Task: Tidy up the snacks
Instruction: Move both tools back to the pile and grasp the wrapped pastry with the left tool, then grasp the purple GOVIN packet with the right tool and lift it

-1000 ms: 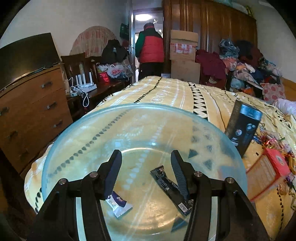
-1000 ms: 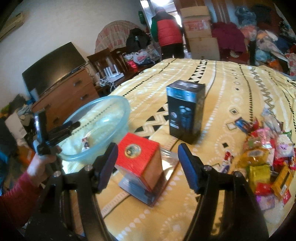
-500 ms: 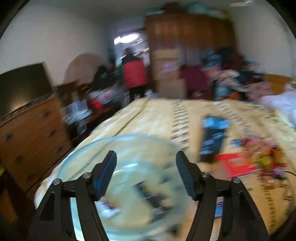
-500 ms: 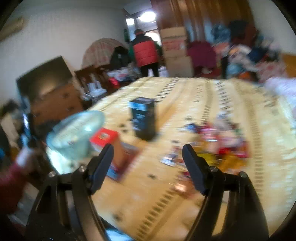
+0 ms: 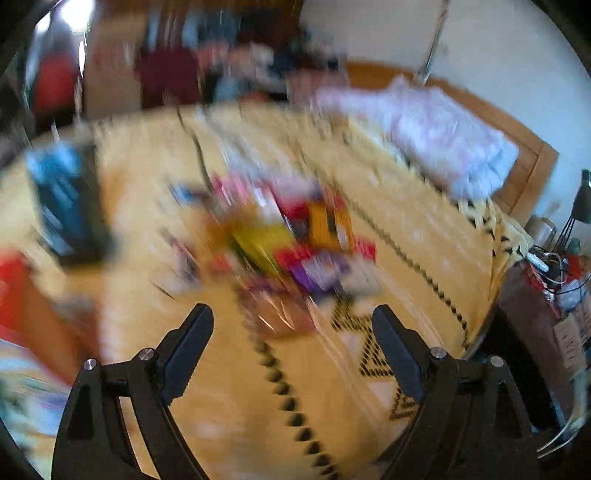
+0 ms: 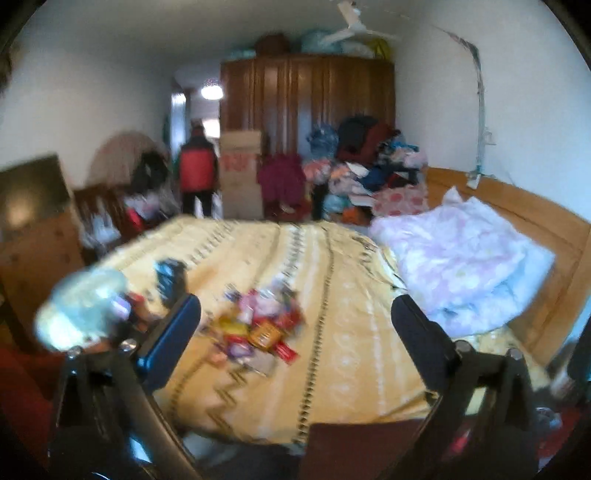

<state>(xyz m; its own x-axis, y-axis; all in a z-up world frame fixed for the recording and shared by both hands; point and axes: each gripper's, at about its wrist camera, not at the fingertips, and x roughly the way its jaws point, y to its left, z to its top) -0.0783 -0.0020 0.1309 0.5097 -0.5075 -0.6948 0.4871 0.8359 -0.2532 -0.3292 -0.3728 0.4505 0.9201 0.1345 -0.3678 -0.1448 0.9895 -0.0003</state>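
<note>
Left wrist view: the left tongs (image 5: 291, 350) have just been opened, nothing between them; the right tongs (image 6: 295, 332) too. The snacks (image 5: 295, 236) are piled mid-bed (image 6: 351, 332). Next, one must be picked for the bowl (image 6: 81, 306).

Left wrist view near, angled down, right wrist farther back, sharing snack pile (image 5: 295, 240)

Bed (image 6: 351, 332) with yellow patterned cover, pale pink quilt (image 6: 465, 266) bunched at its right near the wooden headboard (image 6: 535, 229). Brown wardrobe (image 6: 306, 107) at far wall, cardboard boxes (image 6: 240, 173) and clothes pile (image 6: 369, 166) in front of it. Person in red vest (image 6: 197, 166) stands in the doorway. Dresser (image 6: 33, 251) at left, dark screen (image 6: 29, 188) on top. Ceiling fan (image 6: 354, 26) overhead.
</note>
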